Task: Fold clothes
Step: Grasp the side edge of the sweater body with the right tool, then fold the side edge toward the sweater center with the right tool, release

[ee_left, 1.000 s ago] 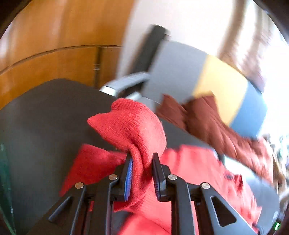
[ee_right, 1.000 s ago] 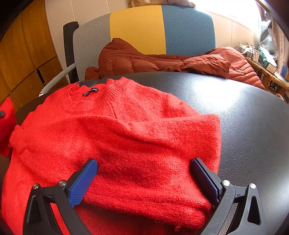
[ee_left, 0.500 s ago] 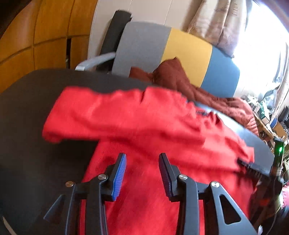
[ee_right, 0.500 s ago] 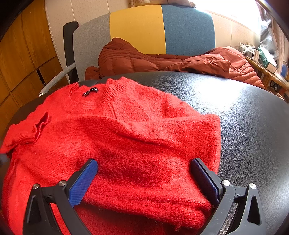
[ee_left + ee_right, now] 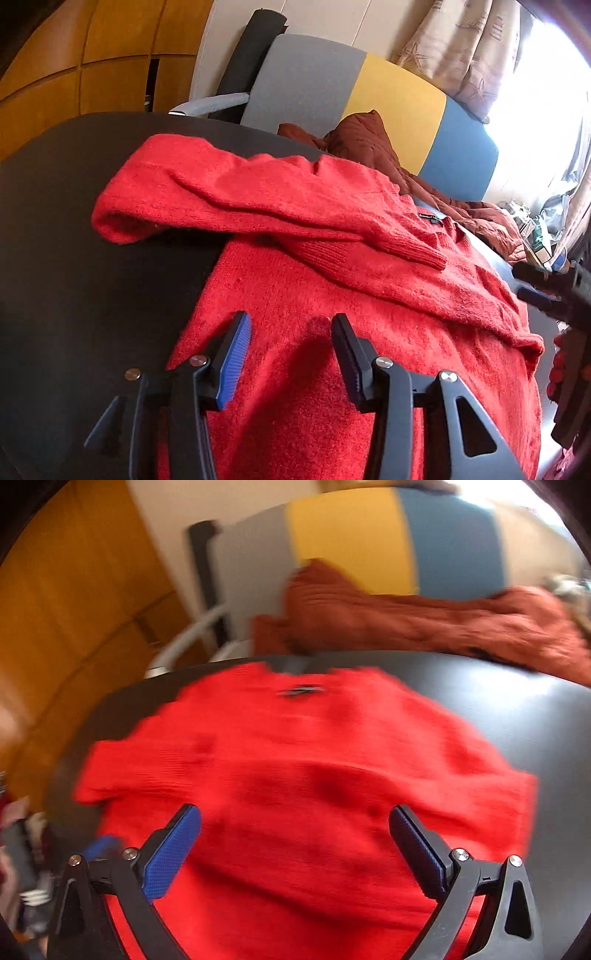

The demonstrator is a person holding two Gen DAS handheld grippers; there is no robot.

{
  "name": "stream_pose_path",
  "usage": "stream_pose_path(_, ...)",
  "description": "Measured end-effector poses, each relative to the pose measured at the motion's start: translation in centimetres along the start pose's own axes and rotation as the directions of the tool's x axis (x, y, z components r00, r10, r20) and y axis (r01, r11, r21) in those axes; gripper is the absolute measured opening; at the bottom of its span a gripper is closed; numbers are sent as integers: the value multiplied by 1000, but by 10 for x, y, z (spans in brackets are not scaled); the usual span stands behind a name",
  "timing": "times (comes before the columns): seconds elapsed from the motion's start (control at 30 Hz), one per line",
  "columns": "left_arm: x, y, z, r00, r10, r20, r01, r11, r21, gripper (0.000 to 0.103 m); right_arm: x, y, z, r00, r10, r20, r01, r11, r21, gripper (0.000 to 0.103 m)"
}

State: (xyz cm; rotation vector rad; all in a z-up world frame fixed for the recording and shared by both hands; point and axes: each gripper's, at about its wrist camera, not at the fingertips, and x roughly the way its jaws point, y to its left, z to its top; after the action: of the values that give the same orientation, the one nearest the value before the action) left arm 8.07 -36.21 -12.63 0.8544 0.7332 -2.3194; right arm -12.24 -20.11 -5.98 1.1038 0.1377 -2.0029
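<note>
A red knitted sweater (image 5: 332,295) lies on the black round table (image 5: 74,258), collar toward the chair. Its left sleeve (image 5: 258,199) is folded across the chest, cuff ending near the collar label. My left gripper (image 5: 291,332) hovers open just above the sweater's lower left body, holding nothing. In the right wrist view the same sweater (image 5: 314,775) appears blurred, and my right gripper (image 5: 295,834) stands wide open over its lower half with nothing between the fingers. The right gripper's tool (image 5: 554,291) shows at the right edge of the left wrist view.
Behind the table stands a chair (image 5: 369,92) with a grey, yellow and blue back, and a rust-brown quilted jacket (image 5: 369,144) lies on it. Wooden panelling (image 5: 74,55) fills the left. Bare black tabletop (image 5: 517,720) lies right of the sweater.
My left gripper let go of the sleeve cuff, which now lies folded across the chest, and drew back over the lower body. The right gripper has lifted and pulled back; its view is blurred.
</note>
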Motion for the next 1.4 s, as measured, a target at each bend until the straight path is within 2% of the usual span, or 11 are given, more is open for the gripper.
stream_pose_path(0.03, 0, 1, -1, 1000, -6, 1, 6, 1000, -3, 47, 6, 12, 3, 999, 30, -14, -30, 999, -22, 97)
stream_pose_path(0.17, -1, 3, -2, 1000, -17, 5, 17, 1000, -12, 47, 40, 47, 14, 990, 108, -96, -115, 991, -75, 72)
stream_pose_path(0.4, 0, 2, -2, 1000, -18, 11, 18, 1000, -12, 47, 86, 73, 23, 977, 143, -160, -156, 985, -70, 59)
stream_pose_path(0.47, 0, 1, -2, 1000, -16, 13, 16, 1000, -10, 47, 91, 80, 24, 978, 124, -169, -141, 985, -96, 56)
stream_pose_path(0.53, 0, 1, -3, 1000, -14, 14, 14, 1000, -8, 47, 94, 88, 26, 980, 94, -174, -118, 985, -130, 42)
stream_pose_path(0.6, 0, 1, -3, 1000, -13, 15, 13, 1000, -7, 47, 89, 98, 30, 983, 51, -176, -85, 979, -188, 14)
stream_pose_path(0.67, 0, 1, -3, 1000, -12, 15, 12, 1000, -6, 47, 80, 108, 35, 986, 12, -167, -54, 966, -254, 7)
stream_pose_path(0.83, 1, 0, -3, 1000, -9, 15, 9, 1000, -1, 48, 19, 128, 59, 998, 32, -46, -46, 944, -328, 7)
stream_pose_path(1.07, 1, -2, -2, 1000, 3, 11, -3, 1000, 9, 48, -59, 137, 85, 995, 58, 87, -23, 934, -356, 7)
stream_pose_path(1.17, 1, -3, -1, 1000, 8, 10, -8, 1000, 13, 48, -82, 120, 88, 991, 40, 126, 4, 945, -326, 7)
stream_pose_path(1.4, 2, -5, 0, 1000, 26, 7, -26, 999, 26, 48, -103, 35, 70, 988, -57, 145, 79, 985, -153, 7)
